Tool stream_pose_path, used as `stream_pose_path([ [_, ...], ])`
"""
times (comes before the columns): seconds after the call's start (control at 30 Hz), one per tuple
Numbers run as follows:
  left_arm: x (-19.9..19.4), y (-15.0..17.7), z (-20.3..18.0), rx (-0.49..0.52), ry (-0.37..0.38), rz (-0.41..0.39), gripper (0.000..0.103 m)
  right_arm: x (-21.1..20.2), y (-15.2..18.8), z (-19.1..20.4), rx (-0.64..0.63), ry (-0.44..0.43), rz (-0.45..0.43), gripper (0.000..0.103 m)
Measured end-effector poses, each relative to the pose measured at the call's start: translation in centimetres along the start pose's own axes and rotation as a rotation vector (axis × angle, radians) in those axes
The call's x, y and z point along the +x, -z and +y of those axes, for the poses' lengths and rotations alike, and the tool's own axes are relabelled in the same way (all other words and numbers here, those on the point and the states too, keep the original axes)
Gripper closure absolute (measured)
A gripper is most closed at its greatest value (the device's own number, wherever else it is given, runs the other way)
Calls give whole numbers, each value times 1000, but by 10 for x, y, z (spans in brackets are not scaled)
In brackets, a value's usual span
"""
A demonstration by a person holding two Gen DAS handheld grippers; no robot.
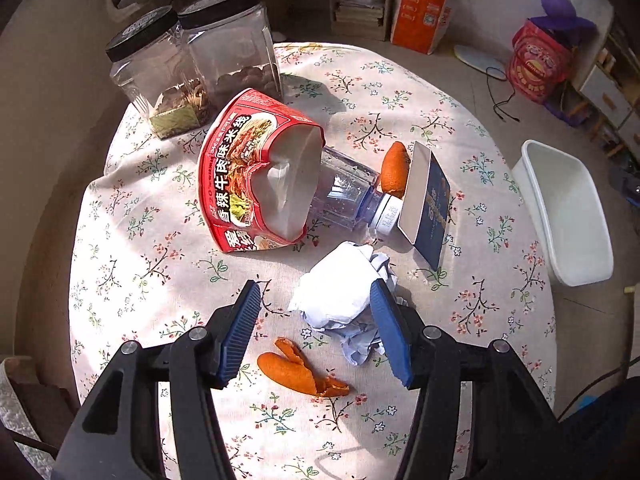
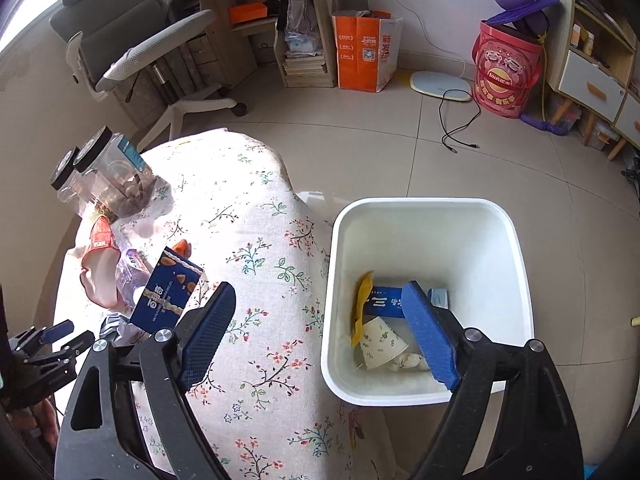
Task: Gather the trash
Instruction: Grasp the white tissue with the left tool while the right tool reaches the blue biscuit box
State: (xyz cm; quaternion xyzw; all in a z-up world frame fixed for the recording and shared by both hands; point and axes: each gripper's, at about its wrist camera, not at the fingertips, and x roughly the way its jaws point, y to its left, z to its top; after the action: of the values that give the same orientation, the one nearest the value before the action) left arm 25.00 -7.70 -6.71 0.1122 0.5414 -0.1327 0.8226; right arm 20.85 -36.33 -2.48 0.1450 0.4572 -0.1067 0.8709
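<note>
My left gripper (image 1: 316, 334) is open above the floral table, its jaws on either side of a crumpled white paper (image 1: 344, 292) and an orange peel (image 1: 298, 370). Beyond lie a torn red noodle carton (image 1: 244, 168), a clear plastic bottle (image 1: 348, 196), a second orange peel (image 1: 394, 170) and a blue snack box (image 1: 430, 204). My right gripper (image 2: 320, 336) is open and empty above the table edge and the white bin (image 2: 424, 216). The bin holds a paper cup (image 2: 380, 344), a blue box (image 2: 384, 302), a yellow wrapper (image 2: 360, 304) and a tissue wad (image 2: 408, 361).
Two black-lidded clear jars (image 1: 192, 64) stand at the table's far left. The white bin (image 1: 568, 208) sits on the floor just right of the table. An office chair (image 2: 132, 48), an orange paper bag (image 2: 366, 50), a red bucket (image 2: 506, 76) and a loose cable (image 2: 460, 128) are on the floor beyond.
</note>
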Motion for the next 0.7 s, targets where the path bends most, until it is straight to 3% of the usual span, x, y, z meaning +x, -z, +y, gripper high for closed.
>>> stream_pose_path([
  [0.2,14,3,-15,82,31,7,46,15,5,40,-107,-11,45,20],
  [0.4,30,0,-21,85,70,32,48,30,10,62,-144,-25,86,20],
  [0.5,28,-3,-16,48,88,25,55,39,14,72,-145,-47,115,20],
  [0.7,19,-3,-2,-16,138,19,57,53,19,89,-132,-94,156,20],
])
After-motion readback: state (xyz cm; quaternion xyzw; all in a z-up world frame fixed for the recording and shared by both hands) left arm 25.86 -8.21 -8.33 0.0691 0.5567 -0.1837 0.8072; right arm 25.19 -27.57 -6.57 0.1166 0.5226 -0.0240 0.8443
